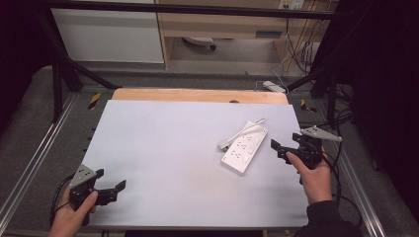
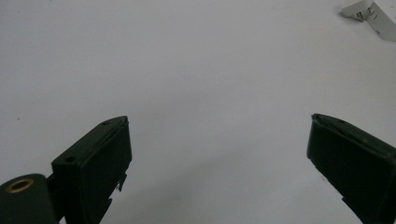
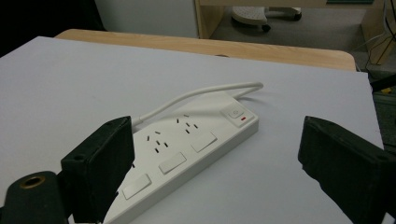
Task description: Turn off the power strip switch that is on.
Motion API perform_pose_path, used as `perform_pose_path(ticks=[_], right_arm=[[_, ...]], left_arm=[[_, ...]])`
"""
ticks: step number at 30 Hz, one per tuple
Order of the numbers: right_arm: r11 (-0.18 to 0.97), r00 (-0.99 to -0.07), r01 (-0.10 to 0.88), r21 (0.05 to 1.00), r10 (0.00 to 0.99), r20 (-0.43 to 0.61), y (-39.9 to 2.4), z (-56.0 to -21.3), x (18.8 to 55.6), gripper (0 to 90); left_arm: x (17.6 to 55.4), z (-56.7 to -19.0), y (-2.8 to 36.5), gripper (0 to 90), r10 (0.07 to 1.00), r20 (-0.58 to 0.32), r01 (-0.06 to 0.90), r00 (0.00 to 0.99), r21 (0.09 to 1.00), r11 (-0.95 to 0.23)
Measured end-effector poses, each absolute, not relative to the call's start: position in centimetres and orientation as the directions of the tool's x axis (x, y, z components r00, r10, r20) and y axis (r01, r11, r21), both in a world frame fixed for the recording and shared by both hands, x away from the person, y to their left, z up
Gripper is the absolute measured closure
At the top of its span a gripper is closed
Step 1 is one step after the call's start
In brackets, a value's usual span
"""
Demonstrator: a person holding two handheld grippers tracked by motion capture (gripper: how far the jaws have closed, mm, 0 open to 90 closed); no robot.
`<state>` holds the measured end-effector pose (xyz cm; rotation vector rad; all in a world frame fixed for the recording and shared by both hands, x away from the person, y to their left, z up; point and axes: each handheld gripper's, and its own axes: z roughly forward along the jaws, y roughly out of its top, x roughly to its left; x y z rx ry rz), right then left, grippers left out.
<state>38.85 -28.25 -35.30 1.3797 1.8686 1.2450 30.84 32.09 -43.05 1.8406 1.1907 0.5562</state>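
Resting at the near left corner of the desk (image 1: 163,163), the left hand (image 1: 71,215) grips the left gripper (image 1: 109,183) low over the pale sheet, pointed toward the right side, its jaws spread wide with nothing between them; in the left gripper view the same jaws stand far apart over bare sheet, with a corner of the power strip (image 2: 371,16) just showing at the upper right. On the near right side, the right hand (image 1: 311,173) comes up from a dark sleeve (image 1: 328,219) and holds the right gripper (image 1: 281,148) at the desk's right edge, pointed left toward the power strip, its jaws also spread and holding nothing. The white power strip (image 1: 245,146) lies flat on the right half of the desk, set at a slant, just beside the right gripper's jaws but not touching them. In the right gripper view the strip (image 3: 187,149) sits between and beyond the open jaws, its sockets and switches facing up, a red-marked switch at its far end. Its white cord (image 1: 237,133) loops from the far end and runs back along its left side. Beyond the sheet, the desk's bare wooden edge (image 1: 197,95) shows.
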Motion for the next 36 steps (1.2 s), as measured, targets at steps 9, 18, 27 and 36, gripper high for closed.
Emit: perform_pose_path(ticks=[9,18,27,36], right_arm=[[0.082,-0.379,0.468,0.88,0.918,0.116,-27.7,-35.0,40.0,19.5],[0.098,-0.392,0.467,0.879,0.914,0.106,-27.6,-35.1,41.0,38.7],[0.141,-0.427,0.467,0.873,0.901,0.083,-27.1,-35.5,42.1,63.3],[0.157,-0.446,0.456,0.876,0.892,0.072,-26.4,-36.1,42.9,81.1]], left_arm=[[30.8,-43.1,32.1,6.7,0.891,-0.077,0.513,0.448,0.838,-0.186],[30.9,-43.1,32.0,6.8,0.89,-0.074,0.514,0.45,0.836,-0.191],[30.9,-43.1,32.0,6.9,0.888,-0.072,0.515,0.454,0.834,-0.196],[30.9,-43.1,32.0,7.0,0.887,-0.072,0.515,0.455,0.834,-0.197]])
